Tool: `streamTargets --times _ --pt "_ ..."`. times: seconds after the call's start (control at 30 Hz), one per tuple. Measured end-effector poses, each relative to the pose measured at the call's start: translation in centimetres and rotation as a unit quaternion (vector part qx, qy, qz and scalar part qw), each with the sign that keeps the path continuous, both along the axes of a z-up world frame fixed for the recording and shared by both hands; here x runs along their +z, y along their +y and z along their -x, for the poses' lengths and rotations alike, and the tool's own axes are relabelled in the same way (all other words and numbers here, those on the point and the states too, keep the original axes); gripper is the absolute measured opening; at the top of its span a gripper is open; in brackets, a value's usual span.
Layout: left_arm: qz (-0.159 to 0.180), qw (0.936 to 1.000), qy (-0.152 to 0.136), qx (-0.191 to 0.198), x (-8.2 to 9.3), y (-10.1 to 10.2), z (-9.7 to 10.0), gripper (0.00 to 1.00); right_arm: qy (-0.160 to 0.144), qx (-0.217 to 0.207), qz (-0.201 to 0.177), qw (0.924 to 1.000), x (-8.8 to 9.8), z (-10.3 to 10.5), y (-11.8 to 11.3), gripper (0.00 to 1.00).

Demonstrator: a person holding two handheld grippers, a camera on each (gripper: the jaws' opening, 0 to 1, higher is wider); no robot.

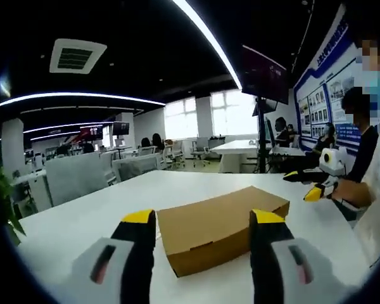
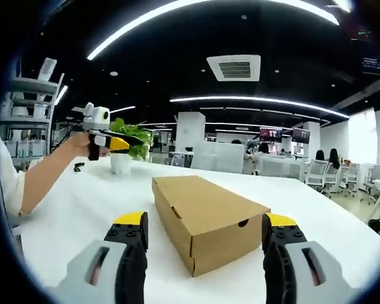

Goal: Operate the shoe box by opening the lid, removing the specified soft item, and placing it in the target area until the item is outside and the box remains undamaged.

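Starting point: shoe box (image 1: pixel 221 228) lies closed on white worktop (image 1: pixel 82 221), lid not lifted, soft item not visible. Left tool (image 1: pixel 202 218) and right tool (image 2: pixel 206 221) both gape wide, empty, near box.

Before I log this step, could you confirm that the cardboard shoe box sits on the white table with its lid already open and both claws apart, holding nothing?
Not quite: the lid is closed, not open. In the right gripper view the shoe box is fully shut. The rest stands: it sits on the white table, and the right claw and left claw are apart, holding nothing.
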State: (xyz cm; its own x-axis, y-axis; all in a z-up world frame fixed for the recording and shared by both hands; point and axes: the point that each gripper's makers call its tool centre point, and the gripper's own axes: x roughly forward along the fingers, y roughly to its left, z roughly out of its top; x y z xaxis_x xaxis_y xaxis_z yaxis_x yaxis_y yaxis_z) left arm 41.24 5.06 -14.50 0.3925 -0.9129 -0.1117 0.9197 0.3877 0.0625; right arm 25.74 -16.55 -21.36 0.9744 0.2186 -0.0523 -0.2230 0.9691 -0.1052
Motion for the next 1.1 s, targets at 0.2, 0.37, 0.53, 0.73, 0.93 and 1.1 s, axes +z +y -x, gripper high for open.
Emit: streamTargets --times 0.2,0.37,0.53,0.73,0.93,1.1 --pt "-0.008 1.0 0.004 -0.001 -0.7 -0.3 -0.7 0.61 0.033 -0.005 0.003 0.9995 -1.1 -0.5 -0.1 0.76" --pt "-0.015 0.9997 0.011 -0.015 -1.0 -0.3 -1.2 0.64 0.031 -0.008 0.002 0.9995 -1.2 -0.7 -0.4 0.79" --pt "-0.047 0.9986 0.014 -0.019 -2.3 -1.0 -2.2 0.64 0.04 -0.008 -0.001 0.9992 -1.5 -1.1 -0.4 0.8" --pt "-0.045 0.9984 0.033 -0.007 -4.7 -1.8 -3.6 0.64 0.065 -0.03 0.014 0.9974 -2.5 -2.0 -1.3 0.77" --pt "-0.056 0.9971 0.05 -0.01 -6.5 -2.2 -3.6 0.65 0.071 -0.021 0.017 0.9971 -3.0 -2.5 -0.7 0.78" --pt "-0.02 0.997 0.067 -0.035 -6.4 -2.7 -3.2 0.64 0.069 -0.011 0.018 0.9974 -2.6 -3.0 -0.1 0.78"
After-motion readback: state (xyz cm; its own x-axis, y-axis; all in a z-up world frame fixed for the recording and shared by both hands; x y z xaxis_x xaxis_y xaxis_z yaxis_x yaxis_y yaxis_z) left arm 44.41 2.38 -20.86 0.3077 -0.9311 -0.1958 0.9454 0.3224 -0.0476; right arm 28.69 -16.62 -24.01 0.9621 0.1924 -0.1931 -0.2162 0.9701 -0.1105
